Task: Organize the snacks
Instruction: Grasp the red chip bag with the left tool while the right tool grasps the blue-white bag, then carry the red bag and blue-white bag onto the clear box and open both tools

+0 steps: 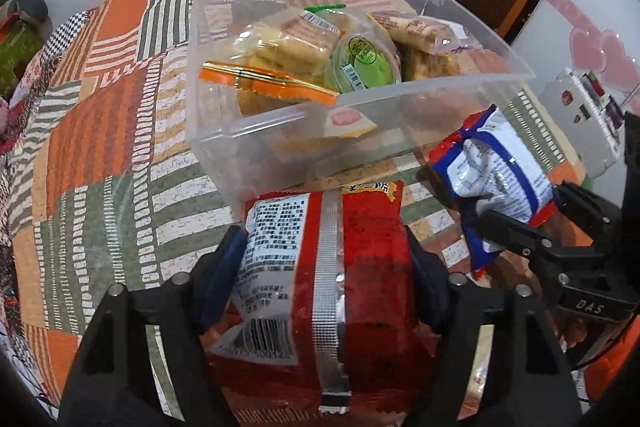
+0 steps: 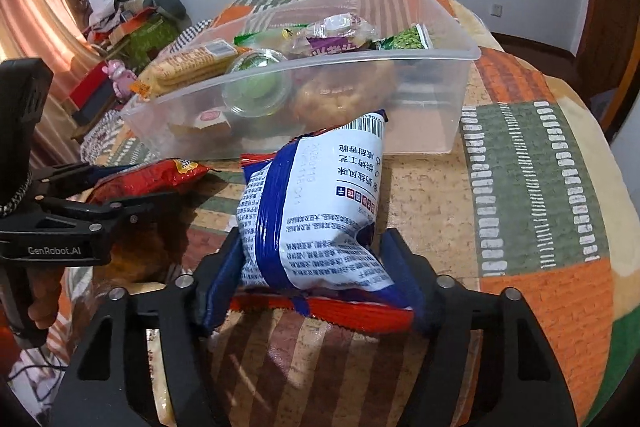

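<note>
Two packets remain outside the clear plastic bin [image 1: 280,131], which already holds several snacks. Left gripper [image 1: 326,259] clamps a red snack packet [image 1: 360,267]; right gripper [image 2: 312,255] clamps a blue-and-white snack packet [image 2: 320,211]. Both sit just near of the bin. Only the right view shows a green pea packet [image 2: 408,39] at the bin's far right.

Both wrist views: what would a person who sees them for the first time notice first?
The two packets stand out: the left gripper is shut on a red snack bag, and the right gripper is shut on a blue-and-white snack bag. Just behind them a clear plastic bin, already crowded with snacks, stands on a patchwork cloth in orange, green and white.
</note>
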`<move>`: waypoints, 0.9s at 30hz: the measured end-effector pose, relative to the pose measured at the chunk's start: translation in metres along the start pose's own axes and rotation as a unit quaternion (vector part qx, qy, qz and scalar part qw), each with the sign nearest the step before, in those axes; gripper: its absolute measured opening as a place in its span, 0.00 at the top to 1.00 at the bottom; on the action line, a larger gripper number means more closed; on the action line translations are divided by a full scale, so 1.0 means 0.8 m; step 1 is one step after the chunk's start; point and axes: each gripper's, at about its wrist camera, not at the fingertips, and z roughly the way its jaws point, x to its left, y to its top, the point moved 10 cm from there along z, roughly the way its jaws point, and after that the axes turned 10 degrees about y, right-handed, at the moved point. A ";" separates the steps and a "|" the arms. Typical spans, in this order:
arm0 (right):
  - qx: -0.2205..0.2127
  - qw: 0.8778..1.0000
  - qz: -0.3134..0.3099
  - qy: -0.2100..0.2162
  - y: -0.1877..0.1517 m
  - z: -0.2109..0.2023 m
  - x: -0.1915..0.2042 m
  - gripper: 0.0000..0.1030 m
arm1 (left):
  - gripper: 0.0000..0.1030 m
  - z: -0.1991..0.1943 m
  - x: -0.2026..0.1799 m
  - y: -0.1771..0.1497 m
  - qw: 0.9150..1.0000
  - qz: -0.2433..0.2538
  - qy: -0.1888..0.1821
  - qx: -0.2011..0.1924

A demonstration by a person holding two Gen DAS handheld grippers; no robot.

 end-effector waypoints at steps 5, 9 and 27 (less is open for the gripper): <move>-0.008 1.000 0.005 0.007 -0.002 -0.005 0.000 0.47 | 0.37 -0.013 0.008 0.004 1.000 -0.004 -0.002 -0.011; -0.017 1.000 0.004 0.008 -0.003 -0.013 0.000 0.49 | 0.37 -0.032 -0.003 0.004 0.999 0.018 0.010 -0.038; -0.092 0.995 -0.021 -0.021 0.033 -0.085 0.005 0.52 | 0.37 -0.113 -0.028 0.055 0.991 0.025 0.017 -0.127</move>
